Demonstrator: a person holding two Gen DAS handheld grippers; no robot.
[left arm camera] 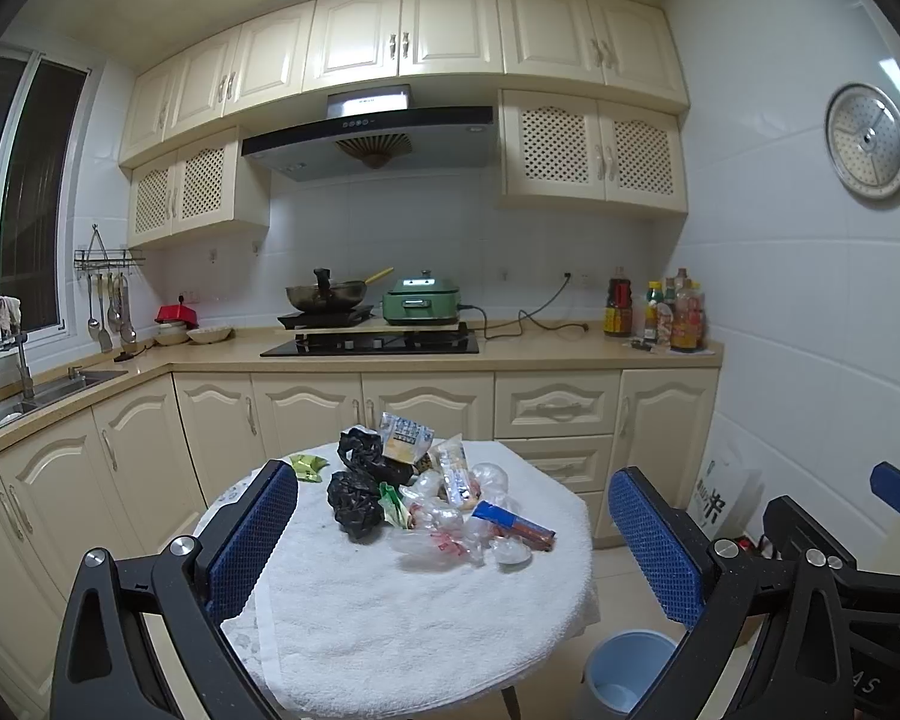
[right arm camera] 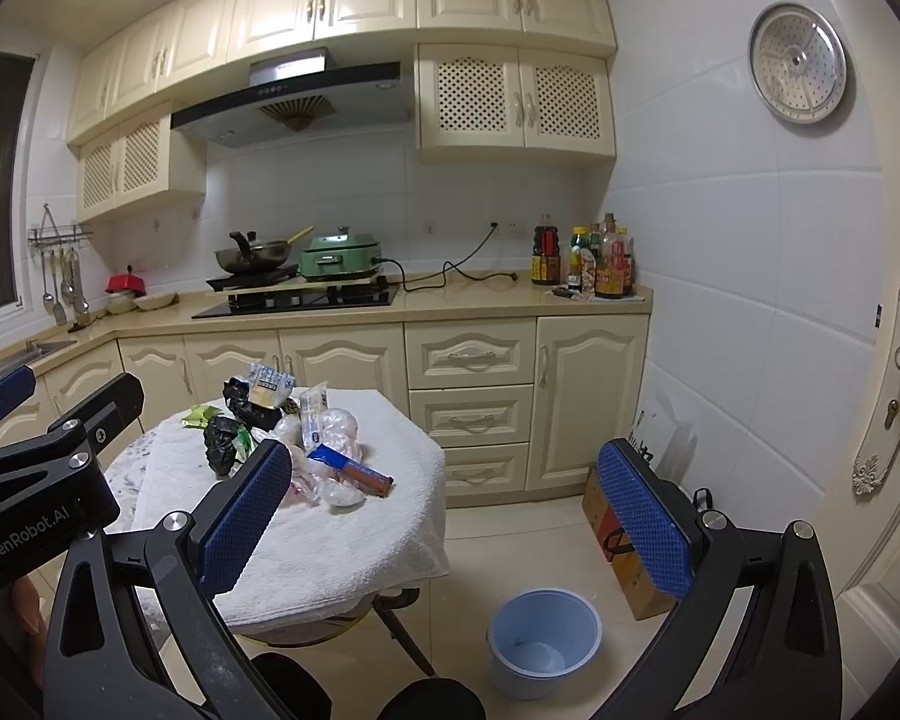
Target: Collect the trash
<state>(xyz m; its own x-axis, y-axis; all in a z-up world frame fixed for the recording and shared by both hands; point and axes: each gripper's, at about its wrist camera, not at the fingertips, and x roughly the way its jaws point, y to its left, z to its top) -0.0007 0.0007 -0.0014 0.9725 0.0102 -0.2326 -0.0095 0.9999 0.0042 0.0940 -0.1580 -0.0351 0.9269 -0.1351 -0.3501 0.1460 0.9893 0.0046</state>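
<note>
A heap of trash [left arm camera: 438, 498] lies on a small round table under a white towel [left arm camera: 390, 618]: black crumpled bags [left arm camera: 354, 501], clear plastic wrappers [left arm camera: 450, 534], a blue-and-brown snack wrapper [left arm camera: 513, 525], a green wrapper [left arm camera: 307, 467] and a printed packet [left arm camera: 405, 438]. The same heap [right arm camera: 306, 438] shows in the right wrist view. A pale blue bin [right arm camera: 543, 639] stands on the floor to the right of the table, seen too as the bin [left arm camera: 627, 672] in the left view. My left gripper [left arm camera: 456, 546] hangs open above the table's near side. My right gripper [right arm camera: 444, 522] is open, held to the table's right over the floor.
Cream cabinets and a counter [left arm camera: 510, 354] run along the far wall with a stove, a wok [left arm camera: 327, 294], a green cooker [left arm camera: 421, 300] and bottles [left arm camera: 660, 312]. A sink [left arm camera: 36, 396] sits at the left. A cardboard box [right arm camera: 624, 546] stands by the right wall, and a door [right arm camera: 894, 396] is further right.
</note>
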